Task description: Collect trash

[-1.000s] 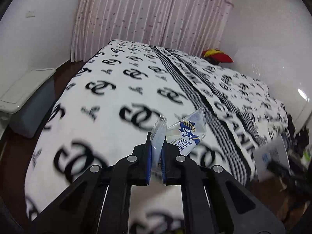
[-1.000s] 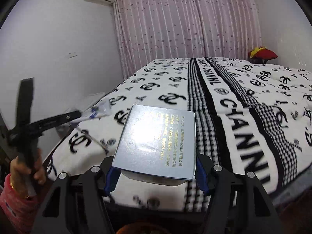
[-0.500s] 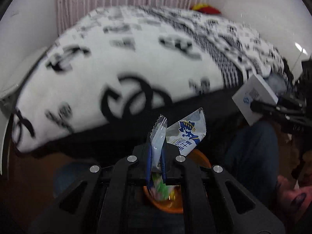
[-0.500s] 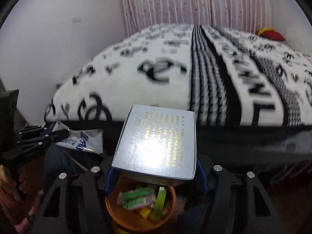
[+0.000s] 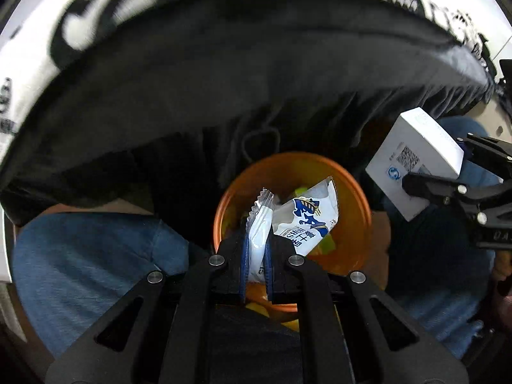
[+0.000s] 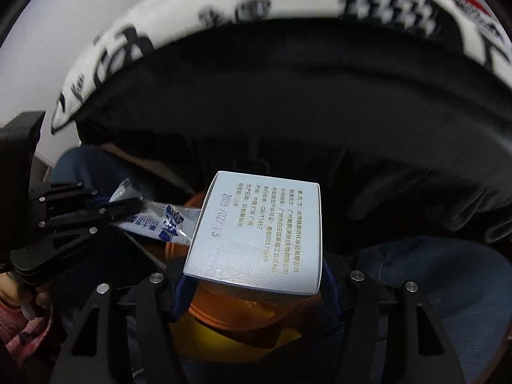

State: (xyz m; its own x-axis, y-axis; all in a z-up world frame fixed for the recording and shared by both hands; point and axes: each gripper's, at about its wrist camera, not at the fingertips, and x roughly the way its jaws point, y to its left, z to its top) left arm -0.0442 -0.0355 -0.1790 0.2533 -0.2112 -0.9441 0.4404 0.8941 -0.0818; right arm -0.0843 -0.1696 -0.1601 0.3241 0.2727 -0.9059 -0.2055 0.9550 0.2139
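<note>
Both loads are over the bin but not released, so judged from this the collecting is mostly done and the drop is what's left. Nearest in the left wrist view, bottom centre, the left gripper has its blue pads clamped tight together on the folded edge of a white and blue snack wrapper, which sticks up and right past the fingertips; the wrapper hangs right above the open mouth of the orange bin at frame centre, not touching its rim as far as I can tell. Inside the bin some green and yellow scraps already lie at the bottom, so earlier trash seems collected. In the right wrist view, bottom centre, the right gripper is held about half apart, pads pressed on the two sides of a grey printed box, lying flat across the jaws with the printed face up; orange bin sits directly under it, mostly hidden by the box. Same box shows at the right edge of the left wrist view, white face with a QR code, near the bin rim but off to its side. Person's blue jeans flank the bin on both sides. Further back, upper half of both frames, the dark bed skirt and above it the white black-logo blanket, blurred. Any trash left on the bed can't be seen from here
</note>
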